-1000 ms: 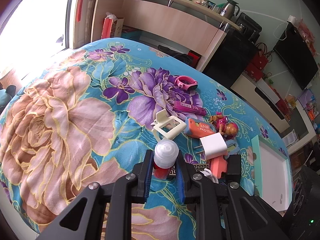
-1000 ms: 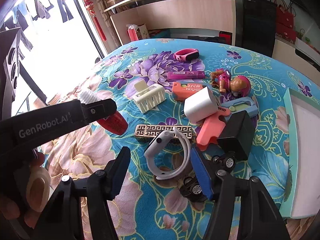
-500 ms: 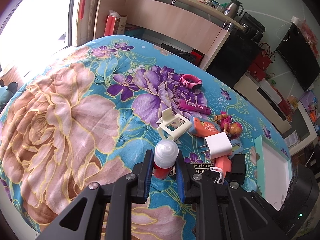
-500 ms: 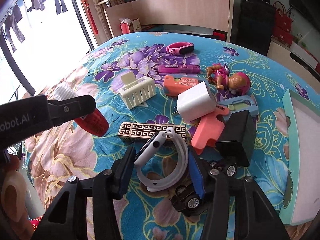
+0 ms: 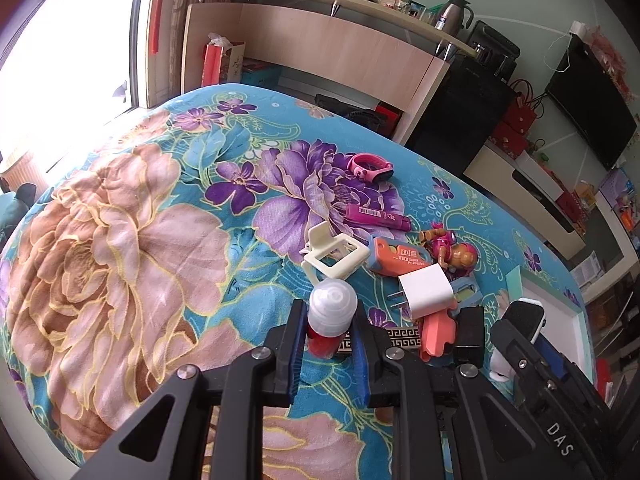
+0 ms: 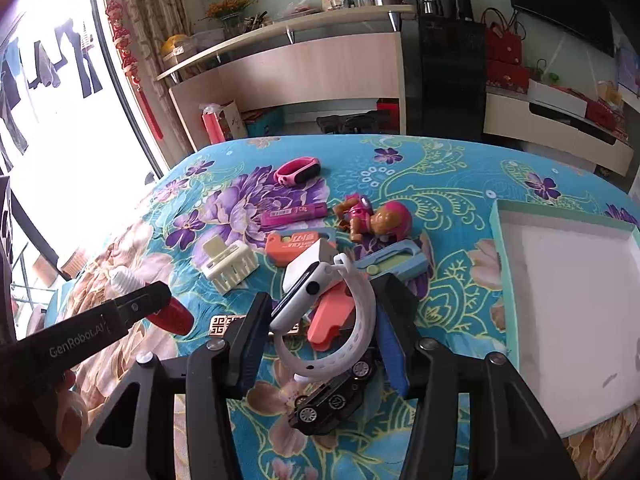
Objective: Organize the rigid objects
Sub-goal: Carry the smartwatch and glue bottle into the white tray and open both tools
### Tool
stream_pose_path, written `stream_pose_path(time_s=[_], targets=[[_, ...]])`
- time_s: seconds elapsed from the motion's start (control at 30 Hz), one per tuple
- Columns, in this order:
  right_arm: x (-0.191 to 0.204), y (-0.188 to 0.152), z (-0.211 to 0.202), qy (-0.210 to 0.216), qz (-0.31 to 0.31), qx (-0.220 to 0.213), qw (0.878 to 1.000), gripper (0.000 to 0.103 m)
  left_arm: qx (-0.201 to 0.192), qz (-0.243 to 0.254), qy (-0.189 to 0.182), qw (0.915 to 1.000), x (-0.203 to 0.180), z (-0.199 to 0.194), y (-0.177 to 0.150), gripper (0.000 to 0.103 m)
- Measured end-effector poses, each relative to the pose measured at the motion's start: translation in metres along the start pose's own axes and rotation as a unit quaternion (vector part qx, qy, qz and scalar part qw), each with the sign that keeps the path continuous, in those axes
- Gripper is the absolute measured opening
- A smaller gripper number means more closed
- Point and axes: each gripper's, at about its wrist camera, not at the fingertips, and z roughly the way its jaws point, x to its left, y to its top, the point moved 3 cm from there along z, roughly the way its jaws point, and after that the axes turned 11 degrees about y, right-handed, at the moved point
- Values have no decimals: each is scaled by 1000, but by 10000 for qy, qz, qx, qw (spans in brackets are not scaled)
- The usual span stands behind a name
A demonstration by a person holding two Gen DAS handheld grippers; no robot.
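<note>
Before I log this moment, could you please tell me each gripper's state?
Left gripper: closed on the red bottle with a white cap.
Right gripper: closed on the white smartwatch.

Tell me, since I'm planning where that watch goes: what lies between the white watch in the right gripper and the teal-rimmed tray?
In the right wrist view, only flowered blanket lies between the white watch and the tray, past the gripper's own finger.

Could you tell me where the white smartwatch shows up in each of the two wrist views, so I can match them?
Left wrist view: the white smartwatch sits at the lower right, held in the right gripper, beside the black block.
Right wrist view: lower centre, clamped between the right gripper's pads, above the black toy car.
Shared landmark: the white charger plug just behind it.
</note>
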Motion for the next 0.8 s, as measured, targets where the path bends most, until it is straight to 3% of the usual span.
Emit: stream_pose_path(time_s=[0.3, 0.57, 0.8], targets=[[-72, 13, -50, -886, 672, -457, 9927, 52, -146, 591, -51, 9981, -42, -12, -3, 23], [-131, 5, -82, -2022, 1023, -524, 9726, 53, -142, 1336, -255, 9906, -105, -20, -13, 23], [-169, 1, -105, -2546, 1263, -739, 9559, 53, -89, 1938, -491, 9798, -167, -24, -21, 23]])
